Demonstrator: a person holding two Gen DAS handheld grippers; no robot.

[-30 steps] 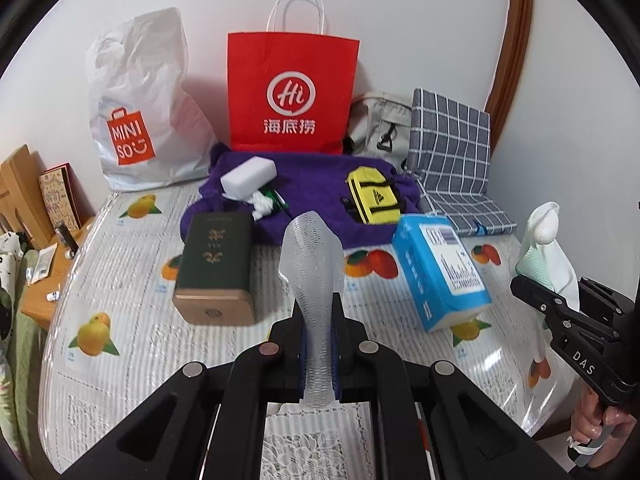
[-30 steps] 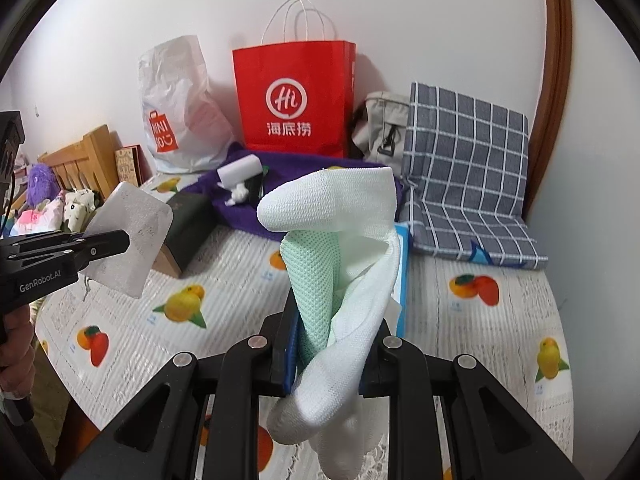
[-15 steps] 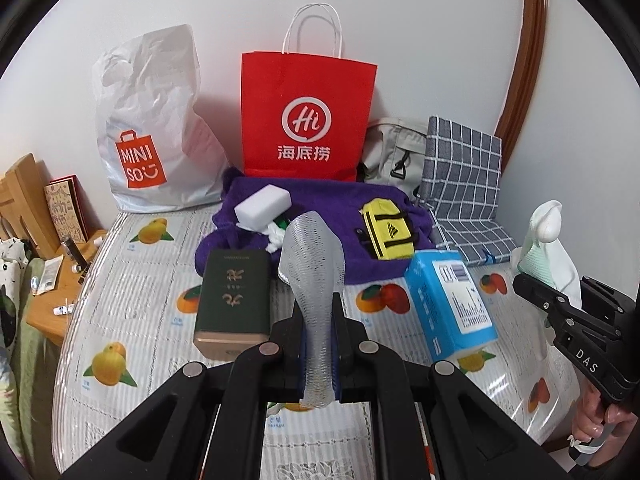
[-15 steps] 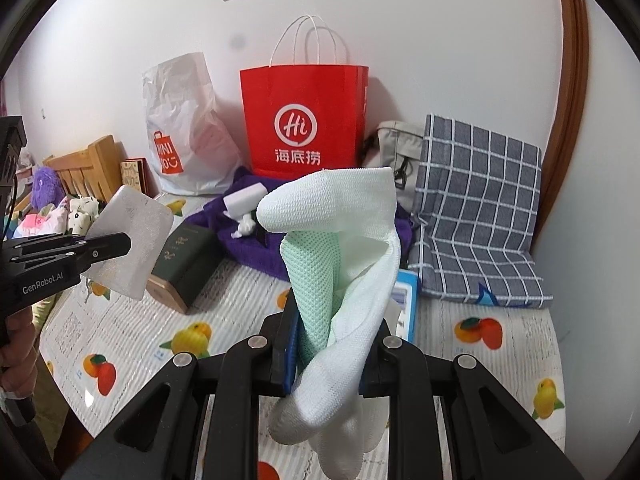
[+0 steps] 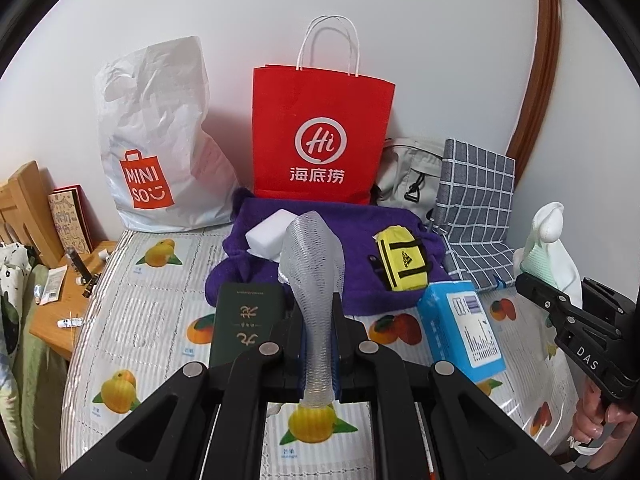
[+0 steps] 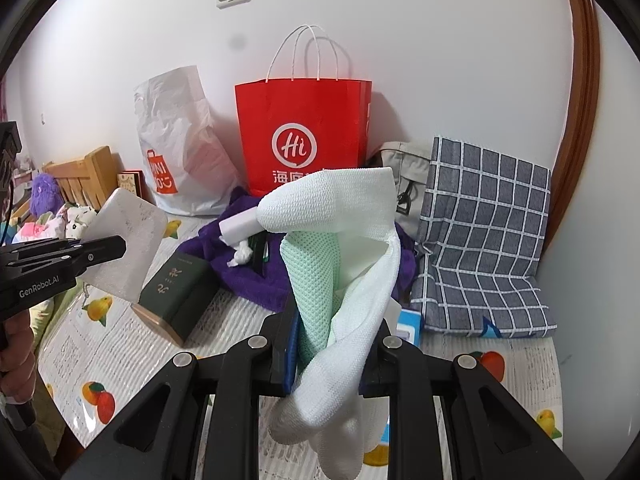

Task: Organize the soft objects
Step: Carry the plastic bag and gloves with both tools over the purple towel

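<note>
1. Two soft things are in the air at once, one in each tool, above the fruit-print table cover [image 5: 160, 320]; the step in hand looks like carrying them toward wherever they get sorted, probably one of the bags at the wall.
2. To do it well, I would carry each piece high enough to pass over the green box [image 5: 246, 328], the blue box [image 5: 460, 332] and the purple towel [image 5: 360, 232], which lie between the hands and the red paper bag [image 5: 320, 136].
3. The red paper bag stands upright with its mouth open, so it seems the easier target than the slumped white plastic bag [image 5: 160, 140]; letting go only once the piece is over the opening should stop it catching on the rim or the handles.
4. The left gripper [image 5: 318, 354] is pressed together on a thin, translucent ribbed sheet [image 5: 314, 256], which stands up from the jaws and flops over at the top.
5. The right gripper [image 6: 330, 354] is nearly closed, pinching a white mesh cloth [image 6: 332, 204] bunched with a mint-green cloth [image 6: 314, 276]; the white tail hangs below the jaws and could snag.
</note>
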